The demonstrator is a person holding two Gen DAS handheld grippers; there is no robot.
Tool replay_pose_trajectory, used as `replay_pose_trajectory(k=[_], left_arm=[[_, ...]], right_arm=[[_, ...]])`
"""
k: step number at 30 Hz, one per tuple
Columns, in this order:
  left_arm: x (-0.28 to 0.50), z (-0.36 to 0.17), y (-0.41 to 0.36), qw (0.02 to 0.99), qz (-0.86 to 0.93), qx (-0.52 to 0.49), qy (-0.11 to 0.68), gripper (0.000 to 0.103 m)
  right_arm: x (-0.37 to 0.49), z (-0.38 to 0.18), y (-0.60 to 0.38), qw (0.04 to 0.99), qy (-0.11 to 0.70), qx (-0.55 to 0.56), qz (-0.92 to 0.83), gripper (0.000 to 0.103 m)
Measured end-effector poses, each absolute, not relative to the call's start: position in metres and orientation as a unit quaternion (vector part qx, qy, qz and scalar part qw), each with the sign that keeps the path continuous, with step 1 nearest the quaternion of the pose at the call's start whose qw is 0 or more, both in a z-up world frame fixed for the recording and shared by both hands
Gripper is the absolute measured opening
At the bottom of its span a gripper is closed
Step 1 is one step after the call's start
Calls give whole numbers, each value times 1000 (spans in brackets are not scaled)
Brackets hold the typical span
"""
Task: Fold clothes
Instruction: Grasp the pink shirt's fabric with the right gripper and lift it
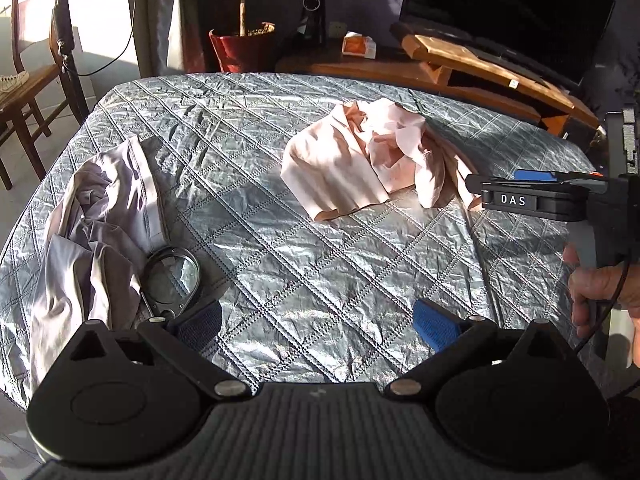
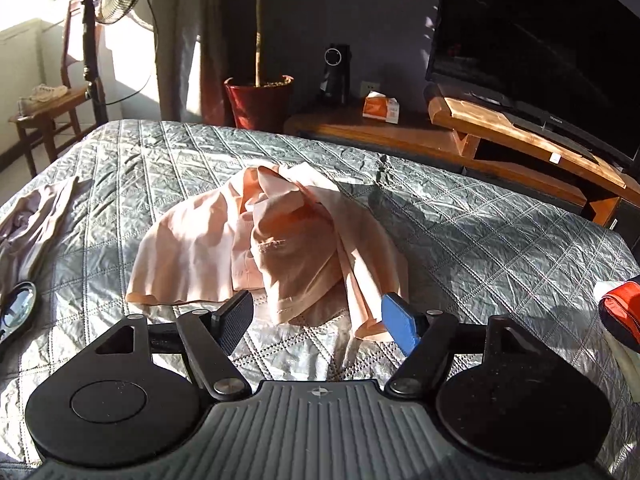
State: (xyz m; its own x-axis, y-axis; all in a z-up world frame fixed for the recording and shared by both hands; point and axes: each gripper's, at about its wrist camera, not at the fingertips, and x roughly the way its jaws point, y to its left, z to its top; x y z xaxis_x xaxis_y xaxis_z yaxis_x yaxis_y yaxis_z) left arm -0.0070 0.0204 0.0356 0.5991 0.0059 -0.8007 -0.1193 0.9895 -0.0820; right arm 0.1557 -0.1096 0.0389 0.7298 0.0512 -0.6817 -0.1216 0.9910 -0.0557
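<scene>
Left hand-held gripper [image 1: 318,322]: jaws spread wide, nothing between them; held above the near part of the bed [image 1: 320,264].
Right hand-held gripper [image 2: 318,318]: jaws apart, empty; just short of the pink garment's near hem.
Pink garment [image 2: 256,248]: crumpled heap, mid-bed, toward the far right edge.
Lilac garment [image 1: 96,224]: rumpled, along the left edge.
Magnifying glass [image 1: 170,278]: touching the lilac garment's near right side.

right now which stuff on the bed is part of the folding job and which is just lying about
For the job:
- pink garment, crumpled
- lilac garment, crumpled
- left gripper, open
- right gripper, open

Lying about:
- magnifying glass
- red pouch
</scene>
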Motion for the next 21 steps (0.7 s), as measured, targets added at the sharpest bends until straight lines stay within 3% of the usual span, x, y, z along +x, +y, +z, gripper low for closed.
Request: replay_pose_trajectory(k=[5, 7, 8, 12, 17, 21], left_arm=[[-9, 28, 27, 889, 38, -81, 450, 101], [-11, 27, 30, 888, 41, -86, 450, 101], [-12, 27, 31, 888, 42, -88, 450, 101], [-14, 28, 36, 887, 50, -94, 449, 101], [-24, 37, 36, 890, 52, -96, 442, 101], [-25, 41, 34, 891, 50, -92, 442, 101]], right_arm=[[205, -11, -88, 914, 395, -66, 59, 81], [213, -21, -87, 917, 390, -71, 51, 53], [217, -23, -93, 916, 394, -44, 56, 16], [204, 5, -119, 941, 338, 5, 16, 13], [149, 113, -167, 980, 194, 16, -32, 9], [113, 162, -200, 983, 149, -36, -99, 11]])
